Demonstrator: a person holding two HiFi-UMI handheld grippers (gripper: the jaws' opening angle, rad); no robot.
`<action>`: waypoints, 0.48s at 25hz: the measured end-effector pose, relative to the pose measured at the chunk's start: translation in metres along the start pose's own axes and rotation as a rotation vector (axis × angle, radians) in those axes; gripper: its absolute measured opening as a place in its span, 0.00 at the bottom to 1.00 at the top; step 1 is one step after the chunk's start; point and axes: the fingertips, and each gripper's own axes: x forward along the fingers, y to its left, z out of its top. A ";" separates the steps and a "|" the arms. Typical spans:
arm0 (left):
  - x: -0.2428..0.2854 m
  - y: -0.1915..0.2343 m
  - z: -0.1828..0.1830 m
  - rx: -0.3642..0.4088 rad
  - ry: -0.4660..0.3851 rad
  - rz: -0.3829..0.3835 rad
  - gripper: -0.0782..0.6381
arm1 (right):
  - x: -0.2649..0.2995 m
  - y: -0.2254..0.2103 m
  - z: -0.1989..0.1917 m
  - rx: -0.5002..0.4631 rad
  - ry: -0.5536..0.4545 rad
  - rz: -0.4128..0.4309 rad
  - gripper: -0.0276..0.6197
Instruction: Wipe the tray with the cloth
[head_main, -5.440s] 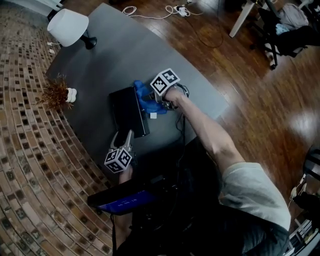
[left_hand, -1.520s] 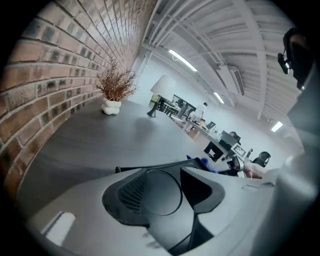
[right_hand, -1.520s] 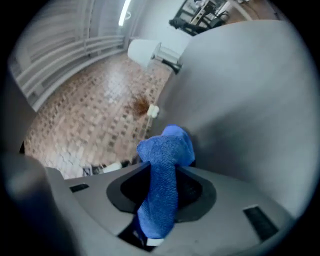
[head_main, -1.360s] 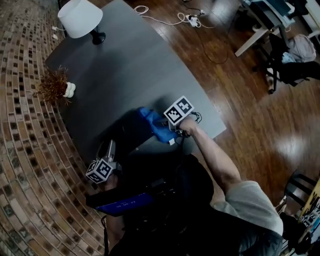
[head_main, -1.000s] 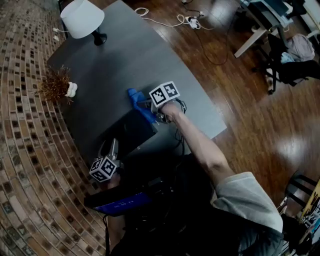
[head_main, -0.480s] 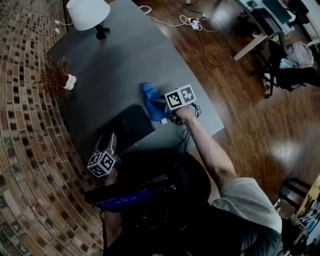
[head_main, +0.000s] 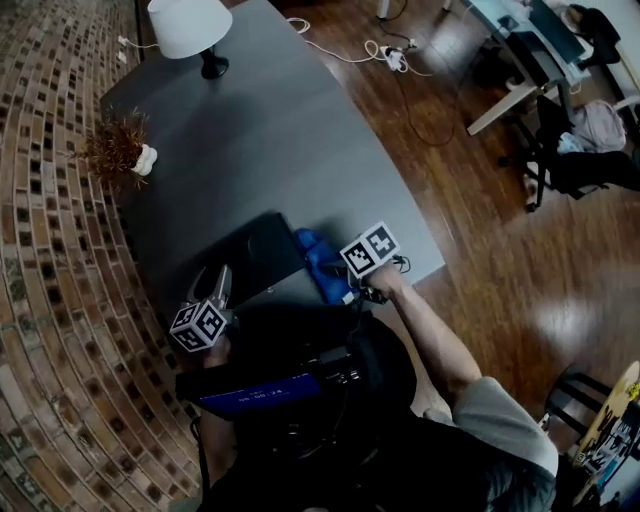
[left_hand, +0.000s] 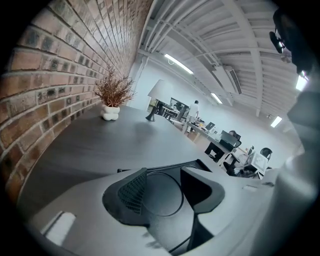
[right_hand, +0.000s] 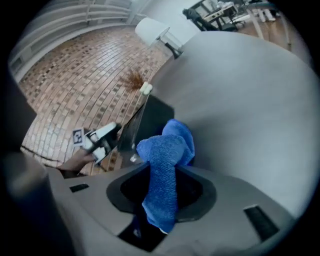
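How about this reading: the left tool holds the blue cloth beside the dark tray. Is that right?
Not quite: it is the right tool that holds the blue cloth beside the dark tray, as the right gripper view shows.

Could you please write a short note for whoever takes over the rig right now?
Right gripper: shut on the blue cloth, which is just right of the tray in the head view, not on it.
Left gripper: jaws apart at the tray's near edge; whether it grips is unclear.
Done: how much has been wiped cannot be told.
Left: bring the cloth onto the tray and wipe it.
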 end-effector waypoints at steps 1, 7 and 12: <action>-0.001 0.000 0.001 -0.015 0.001 -0.024 0.40 | -0.007 0.009 -0.019 0.006 0.013 0.036 0.24; 0.017 0.038 0.051 -0.149 -0.176 -0.124 0.39 | -0.013 0.031 -0.006 0.113 -0.207 0.109 0.24; 0.032 0.026 0.054 -0.070 -0.117 -0.273 0.37 | 0.003 0.016 0.033 0.126 -0.309 0.018 0.25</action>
